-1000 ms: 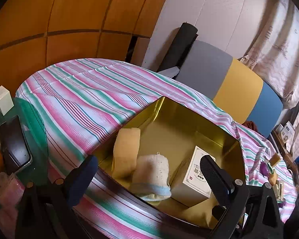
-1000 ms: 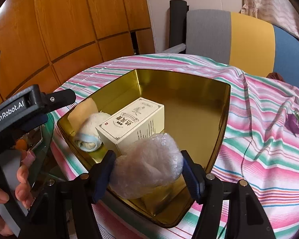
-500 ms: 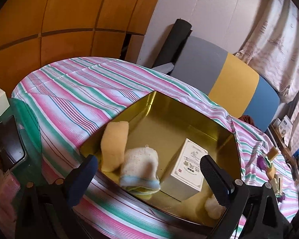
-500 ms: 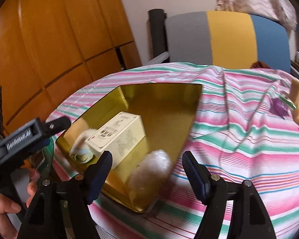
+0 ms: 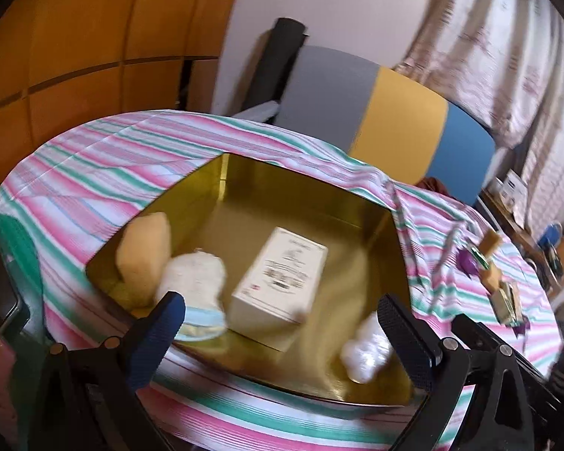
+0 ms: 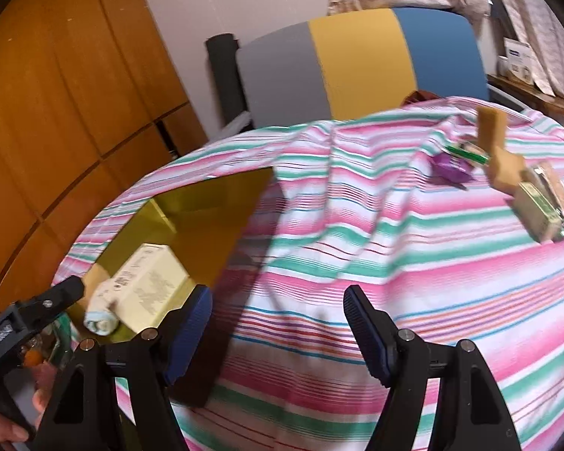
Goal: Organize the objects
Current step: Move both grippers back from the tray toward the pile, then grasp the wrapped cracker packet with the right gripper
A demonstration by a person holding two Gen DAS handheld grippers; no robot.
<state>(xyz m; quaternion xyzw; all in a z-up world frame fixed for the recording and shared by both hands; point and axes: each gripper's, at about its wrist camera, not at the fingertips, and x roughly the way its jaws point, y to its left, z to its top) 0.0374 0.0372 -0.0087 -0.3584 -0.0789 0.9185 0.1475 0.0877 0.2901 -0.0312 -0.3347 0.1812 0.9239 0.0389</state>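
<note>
We see the gold tin (image 5: 312, 203) at the striped table's (image 6: 357, 263) near edge, already holding the white box (image 5: 282, 274). Both the left gripper (image 5: 282, 327) and the right gripper (image 6: 278, 323) gape empty. The small packets (image 6: 537, 203), blurred, lie at the far corner; reaching them could snag loose cloth.

Two handheld grippers, both built of matte black plastic. The left gripper (image 5: 282, 323) has two angular black arms, each ending in a ribbed pad: the left pad dark blue, the right looking black. Round silver screws sit at the joints behind each pad. The right gripper (image 6: 278, 323) matches it, with two ribbed blue pads (image 6: 191, 323), silver screws and triangular cut-outs in its arms.
</note>
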